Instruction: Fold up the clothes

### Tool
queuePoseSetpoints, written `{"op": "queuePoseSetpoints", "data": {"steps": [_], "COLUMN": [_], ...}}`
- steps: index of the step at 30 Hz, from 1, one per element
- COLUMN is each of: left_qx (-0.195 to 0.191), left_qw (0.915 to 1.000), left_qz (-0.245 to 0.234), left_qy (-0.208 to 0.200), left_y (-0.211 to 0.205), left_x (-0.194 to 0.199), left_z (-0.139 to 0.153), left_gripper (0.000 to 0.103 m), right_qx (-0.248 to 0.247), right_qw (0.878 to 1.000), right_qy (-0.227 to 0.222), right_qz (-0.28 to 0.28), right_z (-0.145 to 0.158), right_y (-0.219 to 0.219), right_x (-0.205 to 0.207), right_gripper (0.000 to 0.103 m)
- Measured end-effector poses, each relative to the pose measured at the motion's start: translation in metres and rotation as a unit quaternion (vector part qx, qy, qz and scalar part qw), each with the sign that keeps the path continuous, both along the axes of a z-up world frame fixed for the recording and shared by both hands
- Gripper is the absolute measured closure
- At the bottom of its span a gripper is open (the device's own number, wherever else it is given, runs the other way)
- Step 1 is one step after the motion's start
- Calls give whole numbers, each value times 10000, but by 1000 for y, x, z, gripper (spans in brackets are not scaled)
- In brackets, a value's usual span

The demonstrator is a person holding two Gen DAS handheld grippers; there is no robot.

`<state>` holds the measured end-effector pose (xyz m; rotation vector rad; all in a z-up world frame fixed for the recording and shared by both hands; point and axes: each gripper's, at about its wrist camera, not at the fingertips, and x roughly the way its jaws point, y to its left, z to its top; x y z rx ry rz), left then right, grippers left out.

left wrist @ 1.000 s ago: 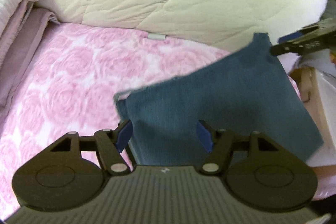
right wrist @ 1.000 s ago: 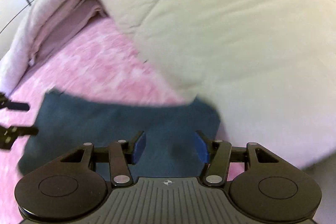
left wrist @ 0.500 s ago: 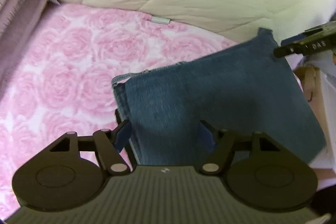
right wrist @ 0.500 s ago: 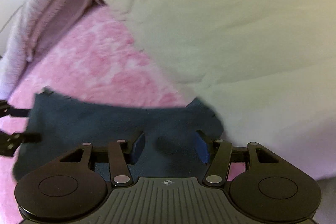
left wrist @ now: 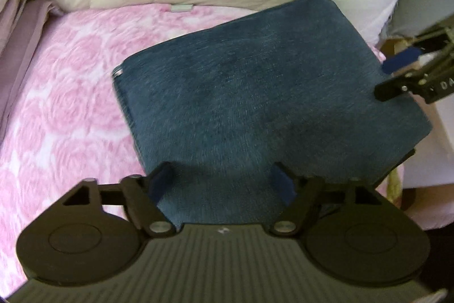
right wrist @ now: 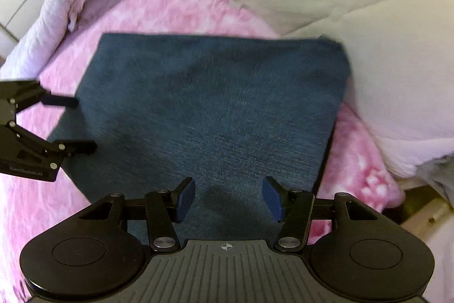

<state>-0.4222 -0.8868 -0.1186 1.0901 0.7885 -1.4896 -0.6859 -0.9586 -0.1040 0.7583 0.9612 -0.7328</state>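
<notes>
Lying folded on the pink rose bedspread [left wrist: 71, 93], the denim garment [left wrist: 264, 93] was motion-blurred, its near edge hidden behind both claws; left claw [left wrist: 224, 183] and right claw [right wrist: 228, 199] stood apart, empty.

Folded denim [right wrist: 210, 110] flat on pink bedspread [right wrist: 176, 4]; right gripper [right wrist: 228, 199] spread wide over near edge, left gripper [right wrist: 82, 124] spread at left edge.
</notes>
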Motion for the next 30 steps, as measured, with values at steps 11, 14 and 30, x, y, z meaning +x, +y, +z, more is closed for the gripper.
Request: {"op": "queuePoseSetpoints", "data": {"steps": [11,14,30], "left_qx": [-410,-691,-1487], "left_qw": [9976,9960,9783], "left_qz": [495,511,1300], "left_qy": [250,260,631], "left_y": [83,115,239], "left_x": [-16,-22,-18], "left_z": [63,84,153], "left_gripper": [26,19,4], "right_qx": [-766,-949,-1458], "right_qw": [9935,9893,9748], "right_qy": [95,32,-234], "right_qz": [-839,-1103,-1674], "right_z": [65,89,156], "right_y": [97,131,250], "right_x": [-13,-14,-10], "right_gripper": [23,19,11]}}
